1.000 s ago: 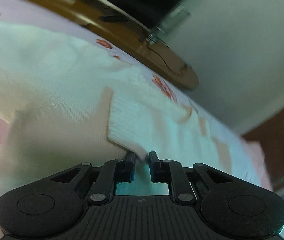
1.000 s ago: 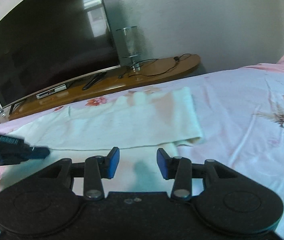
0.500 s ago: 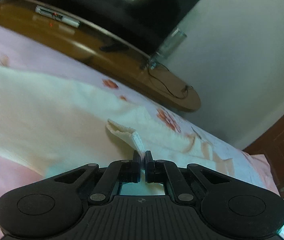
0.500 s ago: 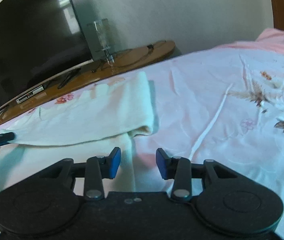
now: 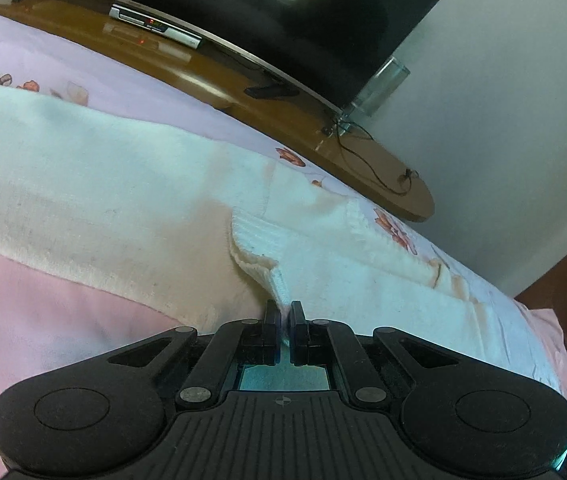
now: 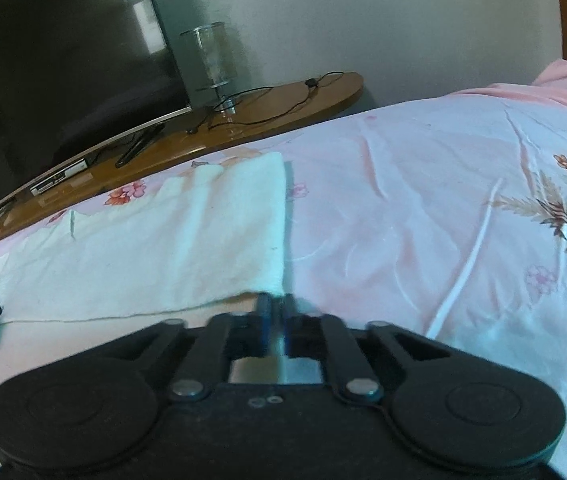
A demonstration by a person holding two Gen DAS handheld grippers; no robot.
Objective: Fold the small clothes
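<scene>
The step in hand looks like a two-point lift of the white knit garment [image 5: 103,184] that lies spread on the bed [image 6: 423,208], so that one part can be carried over the rest for a fold. To do it well, both pinches should rise together and travel at the same pace, keeping the held edge taut between them; if one tool runs ahead, the knit will skew and the fold line will come out crooked. The lift need only clear the layer beneath, since a high lift lets soft cloth sag and drag. The edge should be laid down flat and square to the far edge before letting go.

The left tool [image 5: 282,316] has its jaws pressed together on a ribbed cuff or hem [image 5: 259,248] of the garment; the rib rises from the cloth in a small peak straight into the fingers, so the pinch seems firm. The right tool [image 6: 277,312] has its jaws drawn in on the near right corner of the garment [image 6: 271,280], at the point where the side edge meets the pink floral sheet. That view is blurred at the fingertips, so how much cloth lies between them cannot be told; a thin bite there might slip once the lift starts.

Beyond the bed stand a wooden TV stand [image 6: 283,100] and a dark TV [image 6: 63,60], well clear of the work.
</scene>
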